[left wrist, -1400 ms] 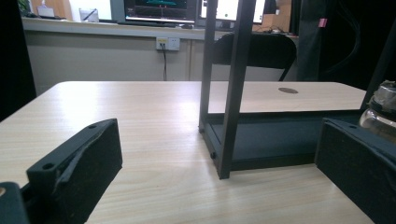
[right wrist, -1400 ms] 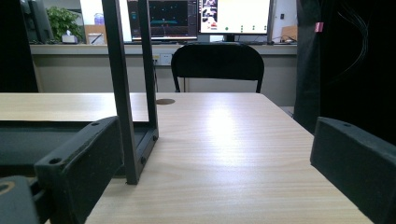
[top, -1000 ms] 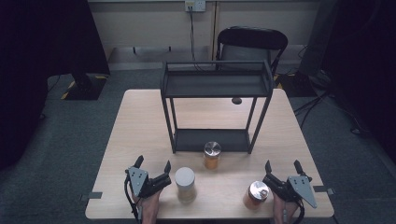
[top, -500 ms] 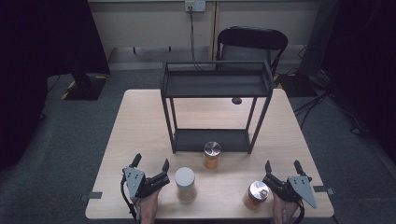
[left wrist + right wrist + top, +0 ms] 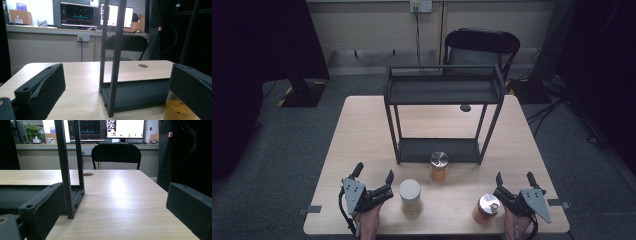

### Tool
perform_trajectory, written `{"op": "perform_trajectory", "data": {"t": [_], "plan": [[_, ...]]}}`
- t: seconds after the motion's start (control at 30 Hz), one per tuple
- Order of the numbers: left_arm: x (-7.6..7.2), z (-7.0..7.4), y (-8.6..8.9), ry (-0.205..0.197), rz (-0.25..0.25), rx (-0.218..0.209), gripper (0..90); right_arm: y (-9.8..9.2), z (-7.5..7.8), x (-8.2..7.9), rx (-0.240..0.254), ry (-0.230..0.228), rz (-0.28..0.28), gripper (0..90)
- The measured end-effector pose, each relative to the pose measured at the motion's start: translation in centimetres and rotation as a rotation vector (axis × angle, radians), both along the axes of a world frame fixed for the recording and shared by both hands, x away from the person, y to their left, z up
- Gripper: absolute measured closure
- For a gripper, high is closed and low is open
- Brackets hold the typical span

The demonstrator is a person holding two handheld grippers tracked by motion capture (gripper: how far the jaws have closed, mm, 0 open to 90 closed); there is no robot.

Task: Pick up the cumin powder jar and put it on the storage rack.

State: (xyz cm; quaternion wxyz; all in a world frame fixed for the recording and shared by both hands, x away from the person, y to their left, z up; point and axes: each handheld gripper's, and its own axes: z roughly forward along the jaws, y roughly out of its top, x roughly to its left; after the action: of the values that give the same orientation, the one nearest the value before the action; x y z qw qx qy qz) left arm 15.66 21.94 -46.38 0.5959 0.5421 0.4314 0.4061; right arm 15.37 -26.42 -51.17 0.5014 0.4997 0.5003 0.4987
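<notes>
Down at the near edge of the tabletop (image 5: 362,135), the left gripper (image 5: 373,181) rests low in the person's hand, jaws spread wide with nothing between them. Just to its right stands the white-lidded jar (image 5: 410,197), upright, close beside the inner jaw but apart from it. In the left gripper view the two black jaws frame the scene well apart, and the amber jar (image 5: 178,111) peeks out behind the right-hand one, low in the corner.

Over on the other side, the right gripper (image 5: 514,180) sits at the near right corner, jaws likewise gaping and empty. The orange jar with the silver lid (image 5: 486,208) stands just left of it, very near the inner jaw; whether they touch, I cannot tell. The right gripper view looks out along bare wood between its open jaws.

A little farther in, between the two hands, the amber jar with its metal lid stands upright right at the front edge of the black rack (image 5: 443,90). The rack has a lower tray on the tabletop and an upper shelf on four thin posts. Beyond it, a small dark disc (image 5: 465,107) lies on the wood, and past the far edge stands a black chair (image 5: 482,42).
</notes>
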Motion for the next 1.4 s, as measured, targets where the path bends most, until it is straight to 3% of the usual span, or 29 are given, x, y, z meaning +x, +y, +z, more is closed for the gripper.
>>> {"op": "perform_trajectory", "data": {"t": [0.77, 1.27, 1.4], "plan": [[-0.4, 3.1, 0.0, -0.055, -0.083, 0.021, 0.0, 0.0, 0.0, 0.0, 0.000, -0.001, 0.000, 1.8], [-1.1, 4.1, -0.7, -0.059, -0.151, 0.059, 0.0, 0.0, 0.0, 0.0, 0.001, -0.002, -0.001, 1.8], [-1.3, 4.0, -0.8, -0.083, -0.168, 0.060, 0.0, 0.0, 0.0, 0.0, -0.001, -0.002, -0.001, 1.8]]}}
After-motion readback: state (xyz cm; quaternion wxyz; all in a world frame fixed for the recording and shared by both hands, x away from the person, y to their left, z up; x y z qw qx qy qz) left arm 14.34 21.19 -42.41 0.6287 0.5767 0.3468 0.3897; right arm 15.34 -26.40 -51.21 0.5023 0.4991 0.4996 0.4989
